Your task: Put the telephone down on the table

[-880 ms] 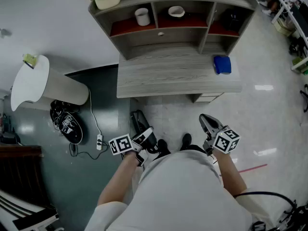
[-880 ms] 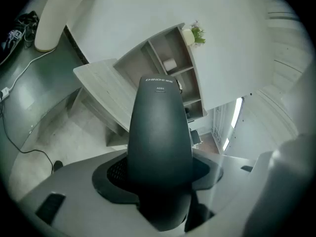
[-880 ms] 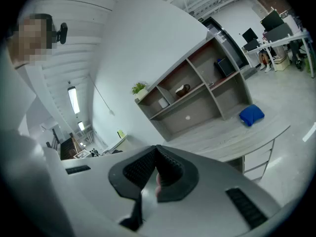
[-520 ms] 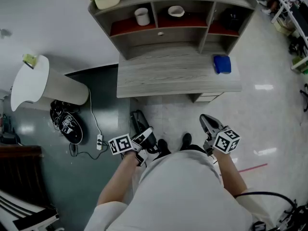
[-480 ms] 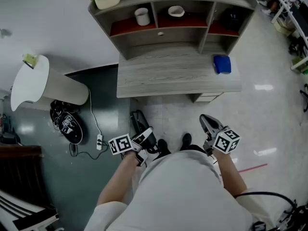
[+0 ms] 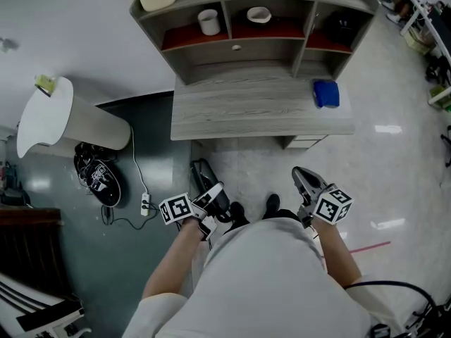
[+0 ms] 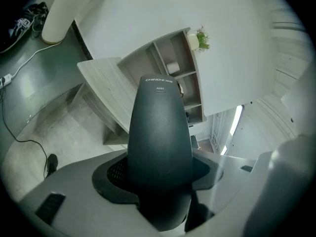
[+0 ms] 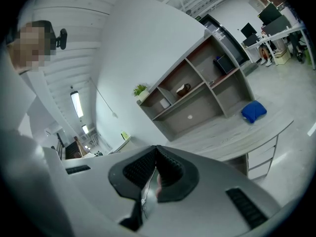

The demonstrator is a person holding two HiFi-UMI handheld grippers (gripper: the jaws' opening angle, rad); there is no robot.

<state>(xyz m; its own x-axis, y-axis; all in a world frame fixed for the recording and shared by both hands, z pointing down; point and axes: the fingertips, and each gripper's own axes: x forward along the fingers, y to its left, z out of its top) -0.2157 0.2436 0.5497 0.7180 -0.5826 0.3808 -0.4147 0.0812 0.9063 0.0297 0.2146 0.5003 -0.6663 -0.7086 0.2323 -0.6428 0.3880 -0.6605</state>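
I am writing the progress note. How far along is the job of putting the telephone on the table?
Done: the left gripper grips the telephone. In hand: the telephone is held short of the table, not over it. Left: reach the table, set it down, release. The right gripper is shut, empty.

The grey two-jaw left gripper [image 6: 211,197] is held at 7 o'clock in the head view and tipped slightly downward. Its jaws are clamped on a dark grey, teardrop-shaped plastic telephone handset [image 7: 160,127]. The matching right gripper [image 6: 303,177] is held at 5 o'clock, its jaws pressed together with nothing between them. The left forearm [image 6: 169,273] and right forearm [image 6: 343,255] are kept close to the body.
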